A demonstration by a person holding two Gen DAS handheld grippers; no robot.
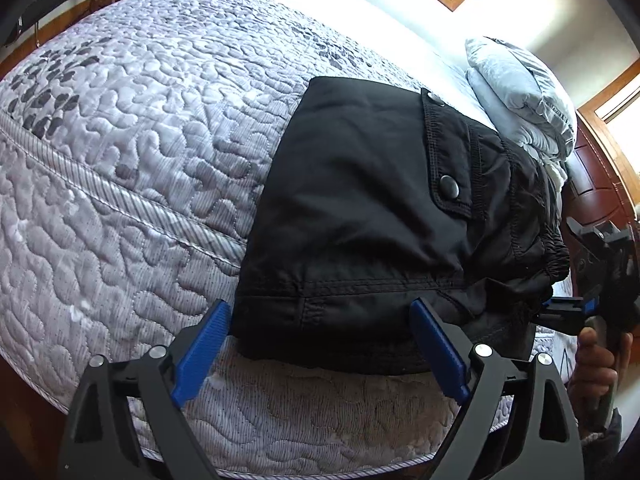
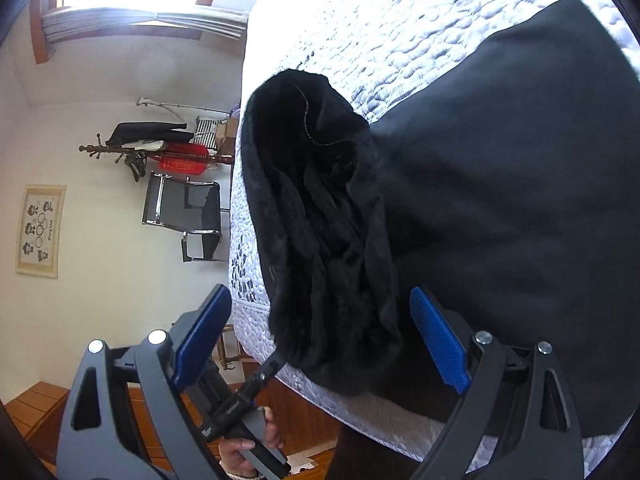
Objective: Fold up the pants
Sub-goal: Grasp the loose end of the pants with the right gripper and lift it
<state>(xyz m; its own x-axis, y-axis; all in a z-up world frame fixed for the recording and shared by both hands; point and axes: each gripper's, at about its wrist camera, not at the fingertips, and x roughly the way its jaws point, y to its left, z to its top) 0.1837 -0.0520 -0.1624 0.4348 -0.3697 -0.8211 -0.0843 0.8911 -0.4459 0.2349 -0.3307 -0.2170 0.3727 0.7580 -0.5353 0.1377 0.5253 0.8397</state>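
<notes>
**Folded pants at mattress edge, both grippers spread**

The black pants (image 1: 372, 216) are seen lying folded in a compact stack on the quilted mattress (image 1: 120, 152), close to its near edge. The left gripper (image 1: 320, 344) is held wide open, its blue pads flanking the stack's near hem; nothing is clamped. In the right wrist view, the right gripper (image 2: 320, 336) is likewise spread wide, with the bunched waistband end of the pants (image 2: 320, 220) between and just ahead of its fingers; no grip is visible. Pillows (image 1: 520, 96) are stacked beyond the pants.
</notes>
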